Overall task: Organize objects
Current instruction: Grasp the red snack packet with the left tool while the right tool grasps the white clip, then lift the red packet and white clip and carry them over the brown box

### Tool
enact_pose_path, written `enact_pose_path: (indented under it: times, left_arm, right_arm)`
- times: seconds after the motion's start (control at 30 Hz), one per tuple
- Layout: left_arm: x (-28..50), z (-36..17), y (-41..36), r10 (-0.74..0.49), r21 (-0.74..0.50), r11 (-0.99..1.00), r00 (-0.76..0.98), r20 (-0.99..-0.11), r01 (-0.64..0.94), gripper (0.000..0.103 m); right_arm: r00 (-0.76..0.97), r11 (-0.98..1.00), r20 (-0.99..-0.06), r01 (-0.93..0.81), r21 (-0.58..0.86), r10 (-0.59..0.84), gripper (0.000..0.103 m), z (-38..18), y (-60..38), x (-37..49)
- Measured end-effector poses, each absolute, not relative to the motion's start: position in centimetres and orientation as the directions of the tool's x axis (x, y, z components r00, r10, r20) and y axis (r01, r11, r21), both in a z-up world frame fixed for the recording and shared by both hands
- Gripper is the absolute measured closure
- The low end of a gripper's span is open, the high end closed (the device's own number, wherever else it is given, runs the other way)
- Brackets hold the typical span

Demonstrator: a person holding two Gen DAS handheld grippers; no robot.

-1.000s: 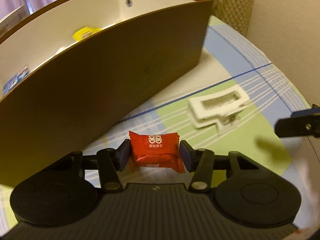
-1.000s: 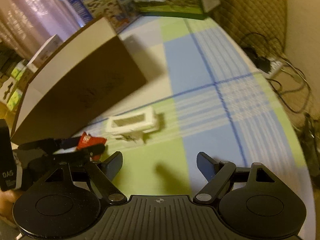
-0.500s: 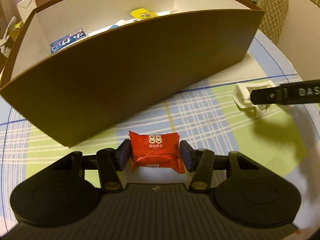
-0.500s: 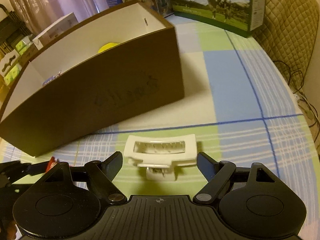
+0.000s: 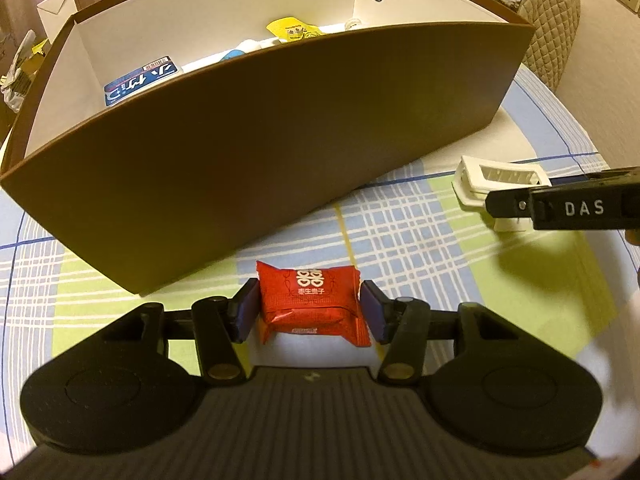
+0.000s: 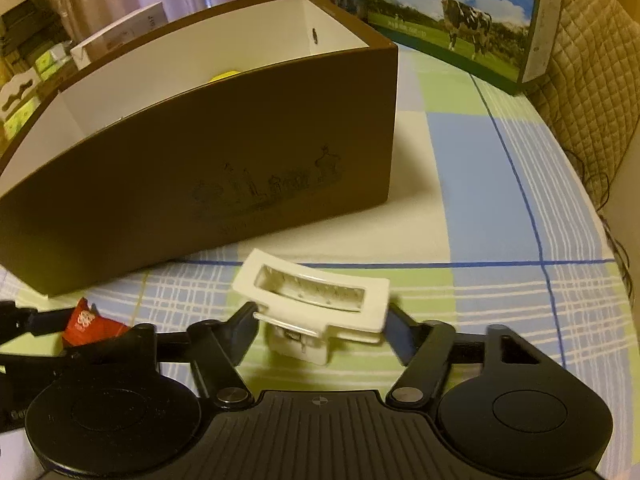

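On the checked counter (image 5: pixel 400 224), the brown box (image 5: pixel 280 128) already held some things. Near it, the left hand-held gripper (image 5: pixel 308 312) pinched a red candy (image 5: pixel 310 304). The right hand-held gripper (image 6: pixel 320 328) was closing around a white clip (image 6: pixel 316 296). Both still had to go in.

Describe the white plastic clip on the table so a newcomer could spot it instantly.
Start at the big brown box on the checked tablecloth. In front of its right end lies the white plastic clip, between the closing fingers of the right tool. It is the only white, hollow rectangular frame out here; its sole loose neighbour, the red candy packet, sits in the left tool.
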State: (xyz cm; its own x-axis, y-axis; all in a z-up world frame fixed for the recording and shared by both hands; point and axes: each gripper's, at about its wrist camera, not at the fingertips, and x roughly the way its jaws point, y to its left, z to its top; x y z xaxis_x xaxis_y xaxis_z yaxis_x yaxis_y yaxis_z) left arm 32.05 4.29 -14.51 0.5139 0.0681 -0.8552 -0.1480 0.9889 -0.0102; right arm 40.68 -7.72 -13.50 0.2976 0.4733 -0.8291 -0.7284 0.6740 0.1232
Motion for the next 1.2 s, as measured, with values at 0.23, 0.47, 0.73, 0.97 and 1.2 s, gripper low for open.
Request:
enact_pose_path:
  times: [0.23,0.47,0.73,0.97,1.2]
  left_arm:
    - [30.9,-14.3,4.0,0.063,-0.011,0.99,0.511,-0.857,-0.14,0.055]
    - [28.5,-14.0,3.4,0.05,-0.019,0.991,0.507,-0.86,-0.13,0.055]
    - [24.8,-13.8,2.0,0.01,-0.048,0.993,0.492,-0.87,-0.105,0.055]
    - [23.1,-13.9,1.0,0.004,-0.054,0.993,0.489,-0.872,-0.104,0.055]
    - [22.8,-13.6,0.7,0.008,-0.045,0.994,0.486,-0.874,-0.097,0.057]
  right_arm:
    - [0.28,0.655,-0.83,-0.744,0.13,0.482,0.04,-13.4,-8.9,39.6]
    - [0.251,0.645,-0.835,-0.749,0.153,0.489,0.04,-13.3,-11.0,37.8]
    - [0.213,0.638,-0.843,-0.748,0.185,0.494,0.04,-12.7,-14.5,34.6]
    - [0.203,0.636,-0.844,-0.746,0.195,0.497,0.04,-12.6,-16.4,32.4]
    - [0.191,0.625,-0.843,-0.754,0.201,0.502,0.04,-12.6,-16.7,31.4]
